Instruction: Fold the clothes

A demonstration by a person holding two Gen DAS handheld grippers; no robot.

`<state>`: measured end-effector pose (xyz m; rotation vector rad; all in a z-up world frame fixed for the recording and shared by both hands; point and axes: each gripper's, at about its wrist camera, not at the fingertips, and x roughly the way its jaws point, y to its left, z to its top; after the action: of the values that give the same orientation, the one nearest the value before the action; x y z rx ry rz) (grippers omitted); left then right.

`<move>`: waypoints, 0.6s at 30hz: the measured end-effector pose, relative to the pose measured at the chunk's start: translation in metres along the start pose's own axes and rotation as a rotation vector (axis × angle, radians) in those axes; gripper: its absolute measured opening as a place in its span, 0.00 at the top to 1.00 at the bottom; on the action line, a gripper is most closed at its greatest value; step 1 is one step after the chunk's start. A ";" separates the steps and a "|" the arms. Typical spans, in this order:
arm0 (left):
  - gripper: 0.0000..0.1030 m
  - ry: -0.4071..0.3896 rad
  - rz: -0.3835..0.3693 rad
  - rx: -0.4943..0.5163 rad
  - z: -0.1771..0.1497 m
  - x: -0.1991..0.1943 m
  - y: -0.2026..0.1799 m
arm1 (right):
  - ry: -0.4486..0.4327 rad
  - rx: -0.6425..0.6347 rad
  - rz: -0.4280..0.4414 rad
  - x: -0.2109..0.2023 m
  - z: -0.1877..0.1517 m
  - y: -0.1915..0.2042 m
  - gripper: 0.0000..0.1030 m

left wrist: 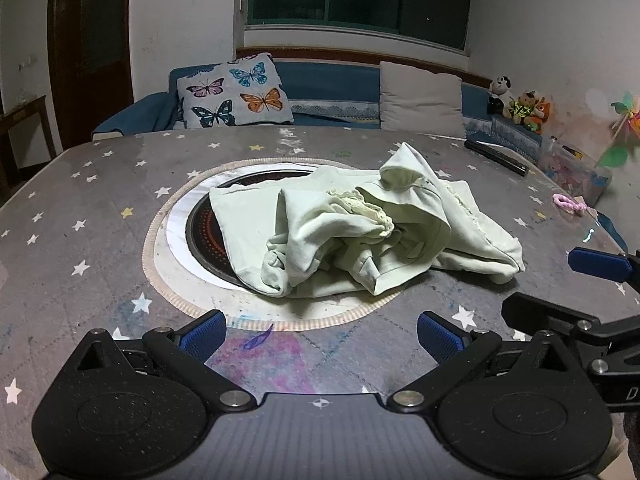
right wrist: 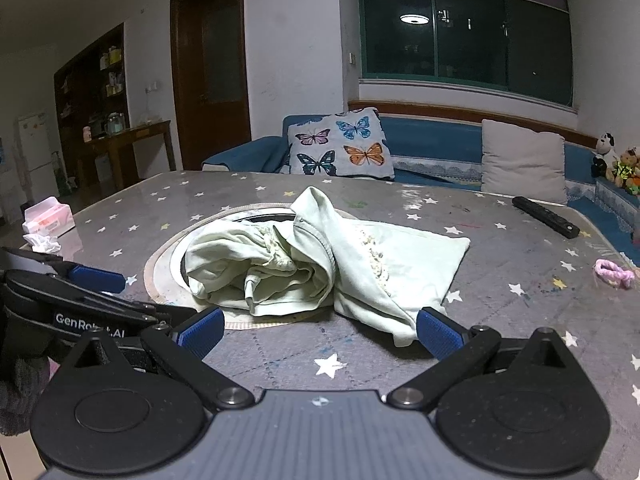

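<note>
- The right wrist view alone shows a tissue pack (right wrist: 49, 216) at the far left desk edge, a dark door (right wrist: 210, 76) and shelving (right wrist: 94, 84) beyond it.
- The left wrist view alone shows a clear plastic box (left wrist: 576, 168) and a pinwheel (left wrist: 624, 120) at the far right.
- Each view catches the other tool at its side edge: the right tool (left wrist: 600, 266) enters the left wrist view from the right, and the left tool (right wrist: 96, 278) enters the right wrist view from the left.
- The desk (left wrist: 80, 200) carries a grey cover with stars and a round inset (left wrist: 176, 232) at its centre.
- A black remote (right wrist: 546, 216) lies far right; a pink hair tie (right wrist: 614, 273) lies near the right edge.
- Behind the desk stands a blue sofa (right wrist: 432, 140) with a butterfly cushion (right wrist: 340, 144) and a grey cushion (right wrist: 524, 160); a dark window (right wrist: 464, 36) is above.
- The pale green garment (left wrist: 360, 232) lies crumpled in a heap, partly over the inset, with lace trim showing.
- The left tool (left wrist: 320, 336) has its fingers apart, empty, just near of the garment.
- The right tool (right wrist: 320, 334) has its fingers apart, its right finger just beside the garment's near corner.
</note>
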<state>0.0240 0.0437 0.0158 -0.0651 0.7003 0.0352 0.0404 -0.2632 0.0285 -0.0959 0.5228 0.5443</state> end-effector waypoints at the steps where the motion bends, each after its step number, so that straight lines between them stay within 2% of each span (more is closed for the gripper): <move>1: 0.00 0.002 -0.001 0.000 0.000 0.000 0.000 | 0.001 -0.001 -0.001 0.001 0.000 0.000 0.00; 18: 0.00 0.050 0.010 -0.016 0.003 0.017 0.001 | 0.022 0.009 0.010 0.018 0.003 -0.004 0.00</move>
<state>0.0383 0.0451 0.0072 -0.0785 0.7499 0.0489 0.0571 -0.2572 0.0216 -0.0908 0.5476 0.5513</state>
